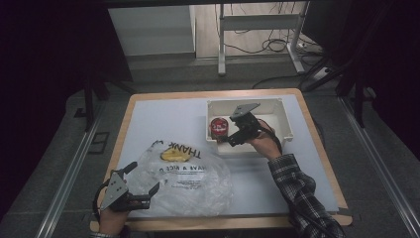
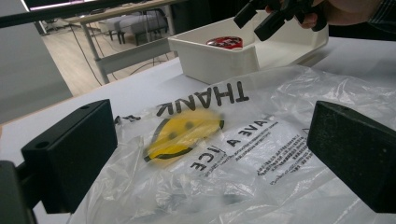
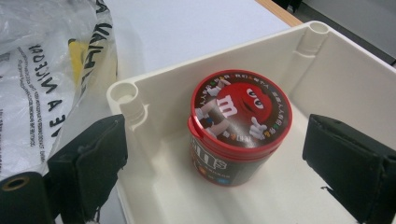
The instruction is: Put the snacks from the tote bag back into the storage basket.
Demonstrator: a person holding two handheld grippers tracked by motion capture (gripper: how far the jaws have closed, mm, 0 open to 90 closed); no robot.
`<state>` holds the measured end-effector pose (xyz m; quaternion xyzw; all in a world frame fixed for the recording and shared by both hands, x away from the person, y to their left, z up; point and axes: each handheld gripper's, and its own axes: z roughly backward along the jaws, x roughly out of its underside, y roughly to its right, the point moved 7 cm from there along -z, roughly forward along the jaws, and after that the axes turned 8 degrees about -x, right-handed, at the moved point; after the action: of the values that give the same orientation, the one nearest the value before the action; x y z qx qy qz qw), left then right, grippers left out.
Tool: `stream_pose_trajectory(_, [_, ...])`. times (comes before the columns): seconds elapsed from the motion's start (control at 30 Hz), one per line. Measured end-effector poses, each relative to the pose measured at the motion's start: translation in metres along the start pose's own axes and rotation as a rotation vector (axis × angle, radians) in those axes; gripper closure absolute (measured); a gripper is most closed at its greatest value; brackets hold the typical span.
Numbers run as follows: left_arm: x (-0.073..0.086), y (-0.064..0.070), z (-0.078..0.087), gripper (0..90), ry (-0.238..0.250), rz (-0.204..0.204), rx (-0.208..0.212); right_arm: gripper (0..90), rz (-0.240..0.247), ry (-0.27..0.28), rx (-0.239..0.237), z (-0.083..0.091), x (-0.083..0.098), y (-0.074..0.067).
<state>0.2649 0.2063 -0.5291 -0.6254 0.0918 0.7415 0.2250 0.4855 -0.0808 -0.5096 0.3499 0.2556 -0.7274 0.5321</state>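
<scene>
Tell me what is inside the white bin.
The bin holds one red-lidded candy tub, upright near a corner. The right gripper hovers open above it. The hand hides some of the bin's floor in the high view.

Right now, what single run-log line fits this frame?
left gripper: open, at plastic bag | right gripper: open, around candy tub | tub: upright in white bin

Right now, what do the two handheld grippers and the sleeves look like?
Both are black. The left gripper and the right gripper each carry a grey three-cornered plate on top and two blocky black jaws. A black cable loops at each hand. The right forearm wears a dark plaid sleeve.
</scene>
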Motion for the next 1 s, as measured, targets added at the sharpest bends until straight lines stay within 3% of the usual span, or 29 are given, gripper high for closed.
stream_pose_trajectory(0.47, [0.001, -0.001, 0.000, 1.3, -0.007, 0.004, -0.002, 6.9, -0.030, 0.022, -0.016, 0.006, 0.004, -0.006])
stream_pose_trajectory(1.0, [0.001, -0.001, -0.001, 1.0, -0.011, 0.003, -0.001, 6.9, -0.026, 0.015, -0.025, 0.009, 0.008, -0.018])
